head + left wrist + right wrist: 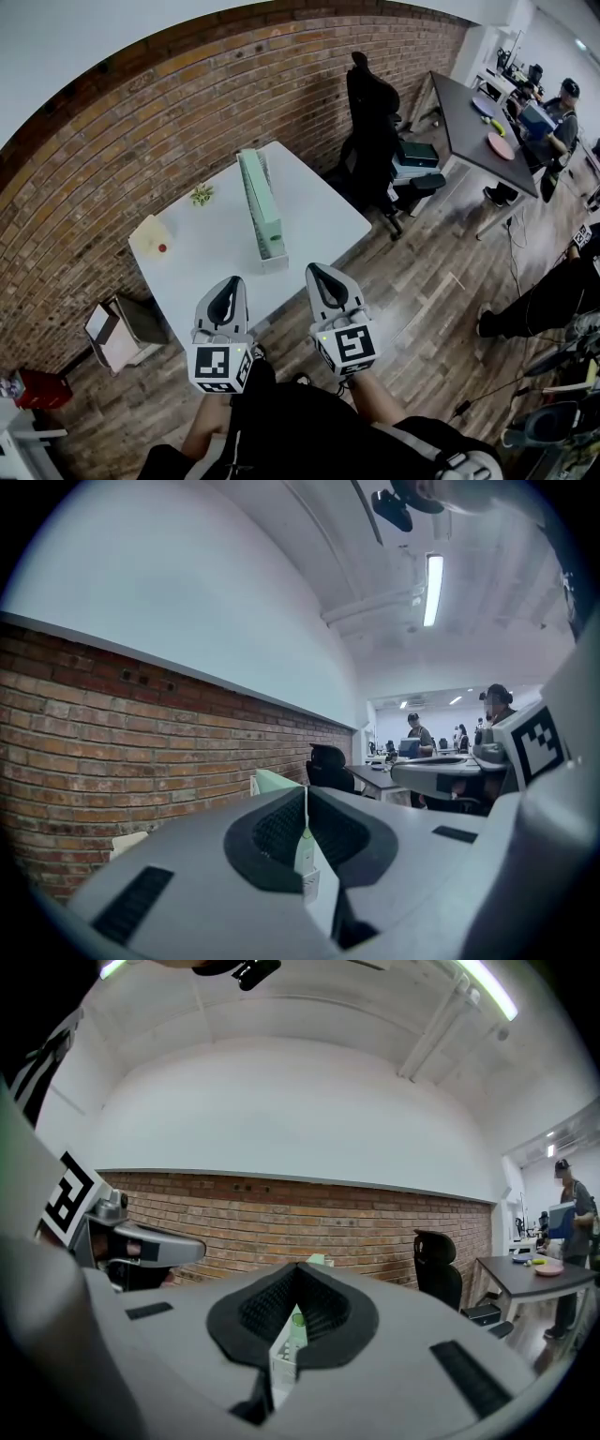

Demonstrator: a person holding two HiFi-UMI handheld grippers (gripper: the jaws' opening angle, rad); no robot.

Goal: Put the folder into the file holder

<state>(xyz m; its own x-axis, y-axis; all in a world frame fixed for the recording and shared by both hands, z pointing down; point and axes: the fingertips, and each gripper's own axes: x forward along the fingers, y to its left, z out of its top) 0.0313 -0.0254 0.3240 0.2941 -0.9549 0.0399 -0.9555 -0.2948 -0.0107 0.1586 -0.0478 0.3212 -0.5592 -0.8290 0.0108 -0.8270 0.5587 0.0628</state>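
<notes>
Pale green folder (254, 186) stands up on its edge inside long, narrow white file holder (273, 257), near middle of white counter (319, 225); green peeks through hole in holder's near end

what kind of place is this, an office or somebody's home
Most likely an open-plan office or shared workspace: a black office chair stands by a long grey desk, people are at desks further back, and a white table stands beside a brick wall.
</notes>
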